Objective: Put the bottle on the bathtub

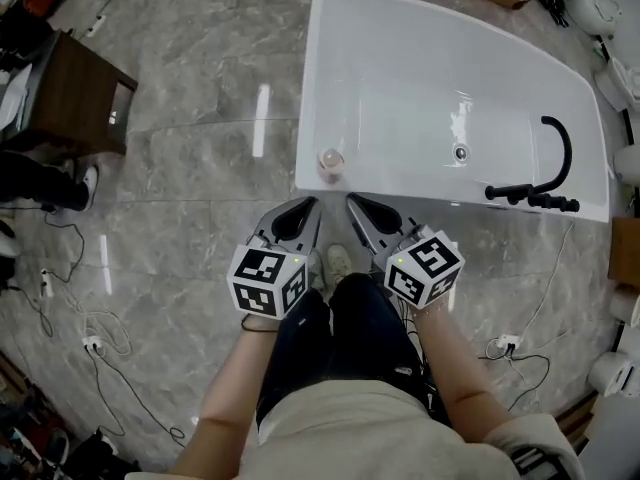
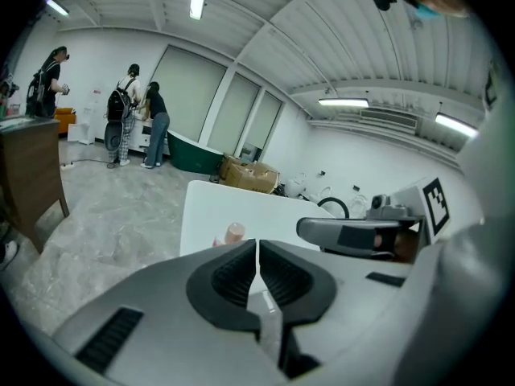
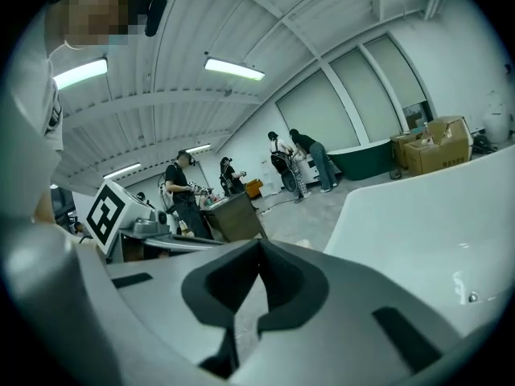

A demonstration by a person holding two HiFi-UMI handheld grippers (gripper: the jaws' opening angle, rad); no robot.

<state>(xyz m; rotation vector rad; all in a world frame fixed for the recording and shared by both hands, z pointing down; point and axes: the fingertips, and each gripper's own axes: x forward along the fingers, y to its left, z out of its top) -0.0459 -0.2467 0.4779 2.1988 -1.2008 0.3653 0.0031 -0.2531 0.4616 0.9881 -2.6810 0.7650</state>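
Note:
A small pinkish bottle [image 1: 331, 161] stands upright on the near rim of the white bathtub [image 1: 400, 38], at its left corner. In the left gripper view the bottle [image 2: 233, 232] peeks up just beyond the jaw tips. My left gripper [image 1: 312, 205] is shut and empty, just short of the bottle and below it in the head view. My right gripper [image 1: 350, 201] is shut and empty too, held beside the left one in front of the tub rim. Both jaws' tips meet with nothing between them.
A black faucet [image 1: 545, 173] sits on the tub's right rim. A dark wooden table [image 1: 70, 93] stands at the left. Cables [image 1: 90, 338] lie on the marble floor. Cardboard boxes [image 2: 249, 175] and several people [image 2: 133, 115] are farther off in the room.

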